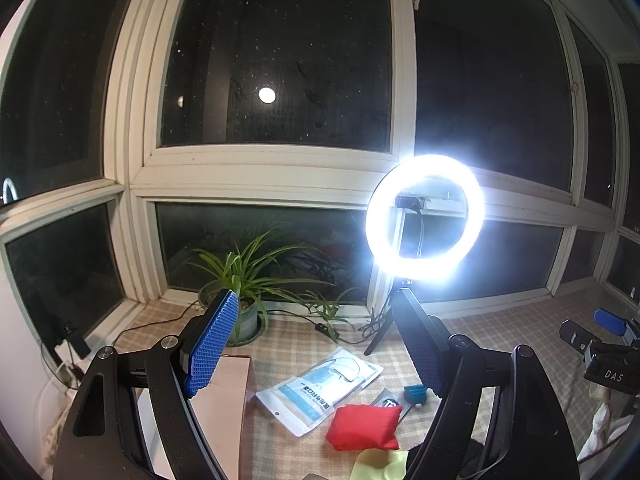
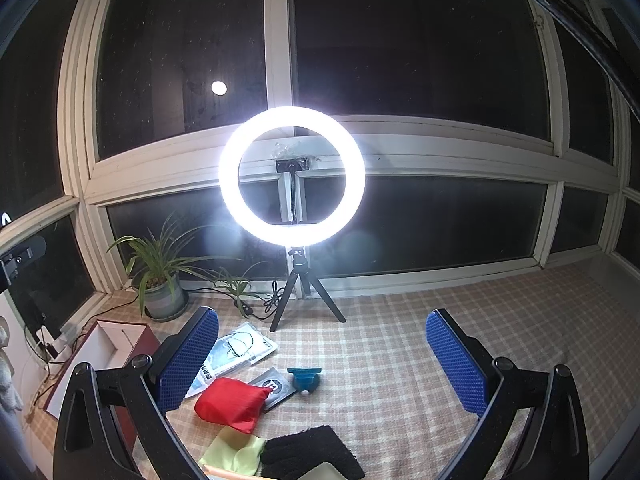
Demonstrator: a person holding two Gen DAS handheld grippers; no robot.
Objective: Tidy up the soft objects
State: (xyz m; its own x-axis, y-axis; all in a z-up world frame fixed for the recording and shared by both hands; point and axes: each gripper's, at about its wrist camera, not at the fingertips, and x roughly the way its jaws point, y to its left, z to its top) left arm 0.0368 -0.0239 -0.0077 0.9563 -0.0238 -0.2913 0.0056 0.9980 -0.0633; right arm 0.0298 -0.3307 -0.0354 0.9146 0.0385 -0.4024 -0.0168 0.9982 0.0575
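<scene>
Nothing looks sorted yet: the red pouch, black glove and yellow-green cloth lie loose right of the apparently empty open box, and both the left gripper and the right gripper hold their fingers apart, gripping nothing.

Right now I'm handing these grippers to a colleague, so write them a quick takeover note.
Left gripper: open, empty, above the checked cloth.
Right gripper: open, empty, also raised.
Soft things lie loose near the front: red pouch, yellow-green cloth, black glove. Mask packet lies behind the pouch.
Open box at left; nothing soft visible inside.
Done: nothing, by the look of it.
Left: probably gather the soft things, perhaps into the box.
</scene>
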